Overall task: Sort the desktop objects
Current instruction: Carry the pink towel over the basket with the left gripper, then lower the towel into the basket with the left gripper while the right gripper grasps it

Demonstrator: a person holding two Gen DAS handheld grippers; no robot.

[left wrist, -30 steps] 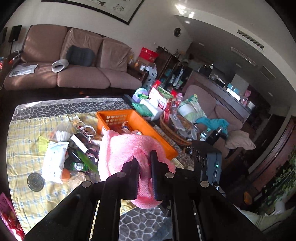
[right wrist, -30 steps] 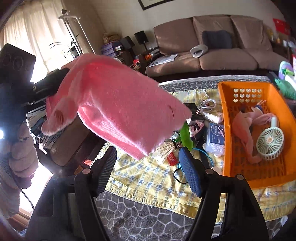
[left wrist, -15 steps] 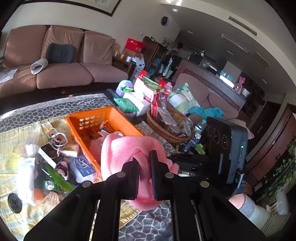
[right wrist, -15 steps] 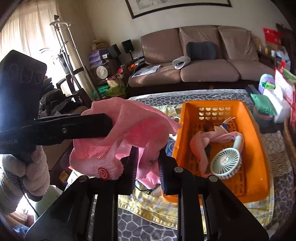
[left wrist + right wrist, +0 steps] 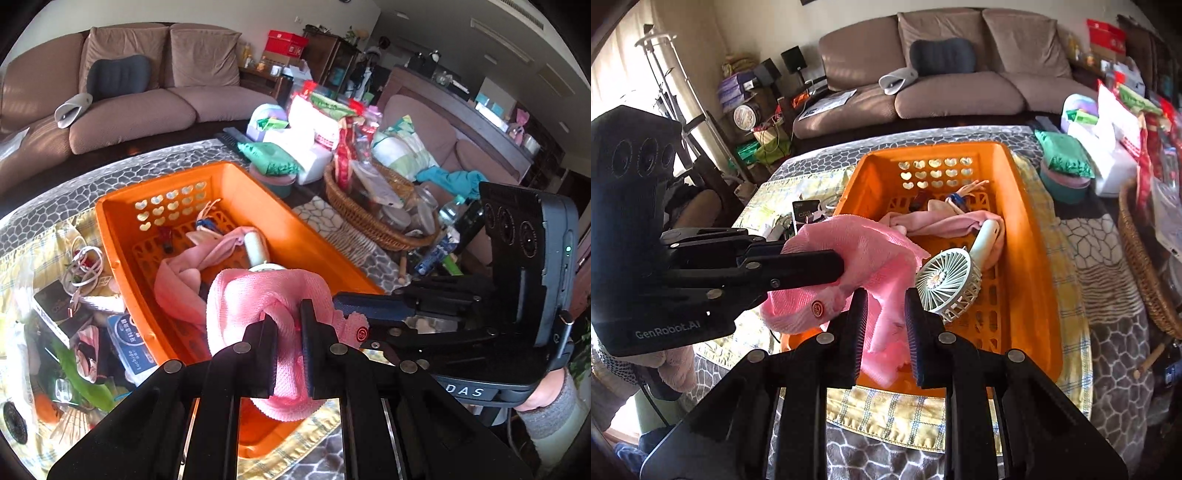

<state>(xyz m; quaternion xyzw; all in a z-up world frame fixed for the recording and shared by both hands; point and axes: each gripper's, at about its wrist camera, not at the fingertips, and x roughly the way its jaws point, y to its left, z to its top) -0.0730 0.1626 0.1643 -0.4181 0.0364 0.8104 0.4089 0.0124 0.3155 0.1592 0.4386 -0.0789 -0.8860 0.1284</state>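
Both the left gripper (image 5: pixel 288 334) and the right gripper (image 5: pixel 884 325) are clamped on a bright pink knitted cloth (image 5: pixel 857 254), held above the orange plastic basket (image 5: pixel 1030 236). A handheld mint fan (image 5: pixel 947 278) and a pale pink scarf (image 5: pixel 945 223) already lie inside the basket, while cables and packets (image 5: pixel 79 273) wait on the yellow checked tablecloth (image 5: pixel 923 410).

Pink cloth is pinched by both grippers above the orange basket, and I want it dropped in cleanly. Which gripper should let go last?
Probably the left gripper: it clamps the bunched bulk of the pink cloth. The right gripper pinches only a hanging flap over the orange basket.
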